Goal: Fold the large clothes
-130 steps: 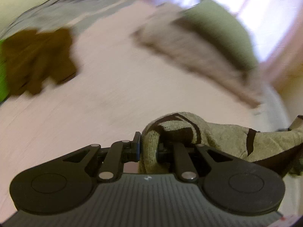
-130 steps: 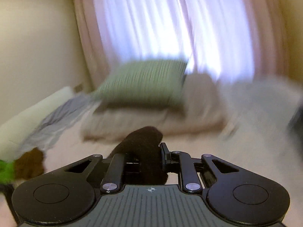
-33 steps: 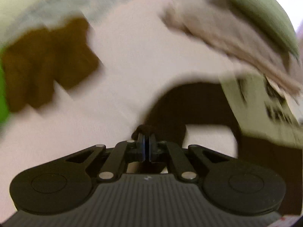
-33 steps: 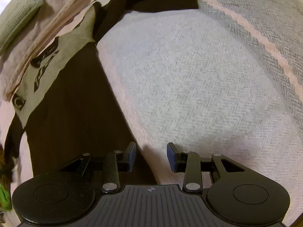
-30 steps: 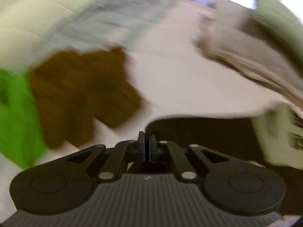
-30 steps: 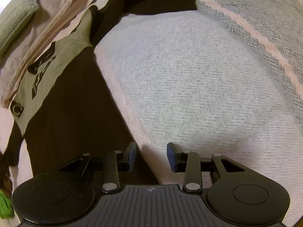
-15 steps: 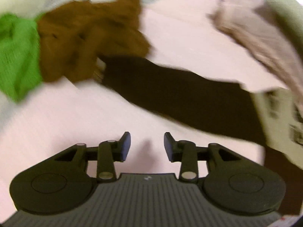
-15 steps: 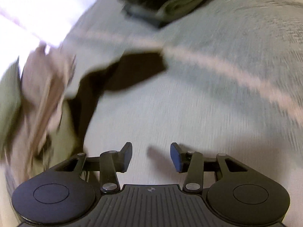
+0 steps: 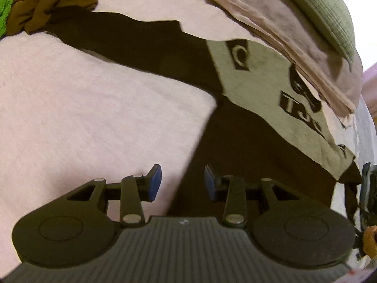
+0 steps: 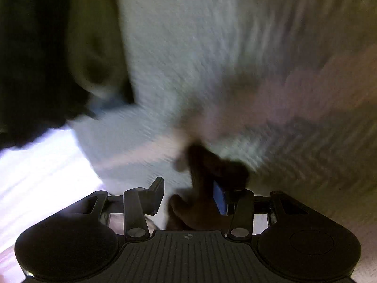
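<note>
I see the dark sweatshirt point(image 9: 247, 141) lying spread on the pink bed sheet point(image 9: 94, 108), its olive printed chest panel point(image 9: 264, 87) toward the pillows and one long sleeve point(image 9: 122, 40) stretched out to a heap of brown clothes point(image 9: 47, 2). My left gripper point(image 9: 180, 182) hangs just over the body's side edge, jaws spread, nothing between them. In the blurred right wrist view, my right gripper point(image 10: 188, 195) also stands spread; a dark fold of cloth point(image 10: 212, 172) lies against its blue pad point(image 10: 220, 199), but I judge it is not pinched. The garment looks soft, limp and fairly thick, so it should drape and drag rather than slide. I would take it at a hem corner or the sleeve cuff, pinching a full fold of fabric.
</note>
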Demonstrator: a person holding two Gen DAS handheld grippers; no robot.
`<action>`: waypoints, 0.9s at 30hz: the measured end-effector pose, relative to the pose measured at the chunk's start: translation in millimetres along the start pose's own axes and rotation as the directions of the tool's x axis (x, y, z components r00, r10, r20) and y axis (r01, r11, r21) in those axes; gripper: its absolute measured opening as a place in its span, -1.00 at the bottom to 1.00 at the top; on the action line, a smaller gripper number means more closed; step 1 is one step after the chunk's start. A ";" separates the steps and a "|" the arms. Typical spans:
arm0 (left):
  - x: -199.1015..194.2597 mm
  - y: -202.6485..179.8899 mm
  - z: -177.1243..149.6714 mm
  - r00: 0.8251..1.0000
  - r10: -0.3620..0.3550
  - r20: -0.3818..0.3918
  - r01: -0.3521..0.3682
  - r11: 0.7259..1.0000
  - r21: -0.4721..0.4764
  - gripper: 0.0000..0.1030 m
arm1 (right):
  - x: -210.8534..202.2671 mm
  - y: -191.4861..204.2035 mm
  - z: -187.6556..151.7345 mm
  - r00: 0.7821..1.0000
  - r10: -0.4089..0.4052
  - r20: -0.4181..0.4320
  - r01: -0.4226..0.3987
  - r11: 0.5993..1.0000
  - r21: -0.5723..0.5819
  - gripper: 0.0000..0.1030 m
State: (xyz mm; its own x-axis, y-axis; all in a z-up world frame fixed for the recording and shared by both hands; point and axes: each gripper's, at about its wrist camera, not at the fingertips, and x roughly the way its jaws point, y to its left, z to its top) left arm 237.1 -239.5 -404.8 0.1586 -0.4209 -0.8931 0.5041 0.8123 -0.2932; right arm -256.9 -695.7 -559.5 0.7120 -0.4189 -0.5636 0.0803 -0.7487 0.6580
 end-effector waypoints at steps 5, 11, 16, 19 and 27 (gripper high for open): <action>-7.1 -38.9 -20.6 1.000 0.005 0.014 -0.005 0.999 0.034 -0.34 | -2.5 49.5 -5.9 0.993 -0.115 0.000 0.107 0.930 -0.353 -0.96; -22.6 -67.5 -30.4 0.999 -0.027 0.041 0.025 0.998 0.053 -0.34 | -128.0 140.6 -66.9 0.960 0.277 0.053 -0.029 0.285 -0.958 -0.96; -9.6 -87.7 -44.4 0.999 -0.047 0.015 0.046 0.998 0.045 -0.34 | -158.7 145.0 -34.3 0.967 0.215 0.134 0.076 0.261 -0.962 -0.96; -2.2 -99.2 -57.1 0.997 -0.071 -0.010 0.072 0.995 0.063 -0.34 | -160.6 120.8 -4.6 0.965 0.146 0.219 0.176 0.261 -0.949 -0.96; 8.7 -94.6 -80.1 0.996 -0.036 -0.086 0.040 0.998 0.044 -0.34 | -163.9 16.0 54.8 0.926 -0.190 0.327 0.378 0.455 -0.806 -0.86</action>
State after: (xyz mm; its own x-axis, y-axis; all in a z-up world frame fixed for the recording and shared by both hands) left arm 122.7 -287.7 -412.1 0.0663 -0.4137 -0.9080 0.5472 0.7760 -0.3136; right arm -410.6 -667.1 -483.9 0.4159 -0.4132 -0.8101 0.8681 -0.0850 0.4891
